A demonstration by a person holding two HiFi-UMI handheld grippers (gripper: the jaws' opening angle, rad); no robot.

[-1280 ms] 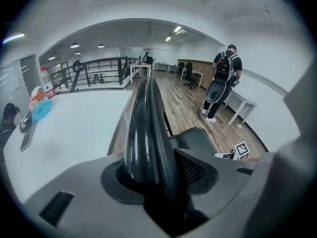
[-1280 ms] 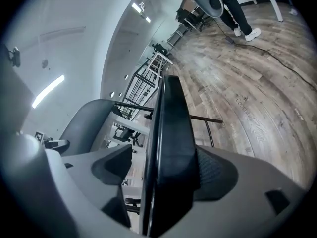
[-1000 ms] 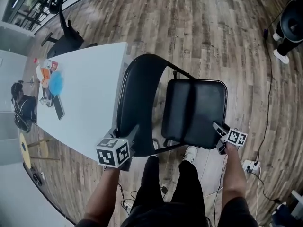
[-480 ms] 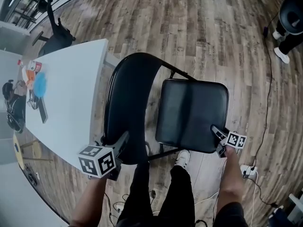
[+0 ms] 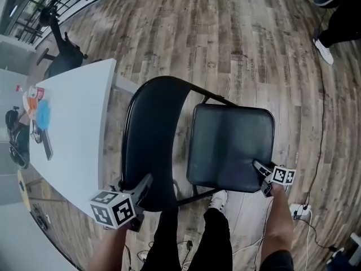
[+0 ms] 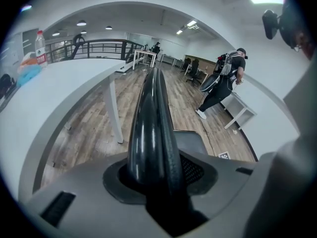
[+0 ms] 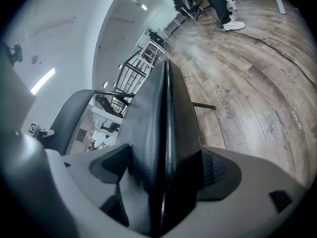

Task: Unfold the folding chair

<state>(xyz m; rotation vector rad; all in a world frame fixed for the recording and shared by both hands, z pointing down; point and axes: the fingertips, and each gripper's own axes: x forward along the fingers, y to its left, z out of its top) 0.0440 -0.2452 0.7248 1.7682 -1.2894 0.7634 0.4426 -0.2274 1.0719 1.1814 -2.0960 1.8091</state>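
A black folding chair stands on the wood floor below me, its curved backrest on the left and its padded seat spread out to the right. My left gripper is shut on the backrest's near edge. In the left gripper view the backrest rim runs straight out from between the left gripper's pads. My right gripper grips the seat's near right corner. In the right gripper view the seat edge fills the right gripper's gap, and its jaws are opening.
A long white table stands just left of the chair, with bottles and small items at its far end. A cable and power strip lie at lower right. Another person's shoe is at upper right. My own foot is under the chair.
Both grippers have sunk lower, still gripping the chair. The seat has swung down a little flatter, away from the backrest. The table has slid left in the head view.
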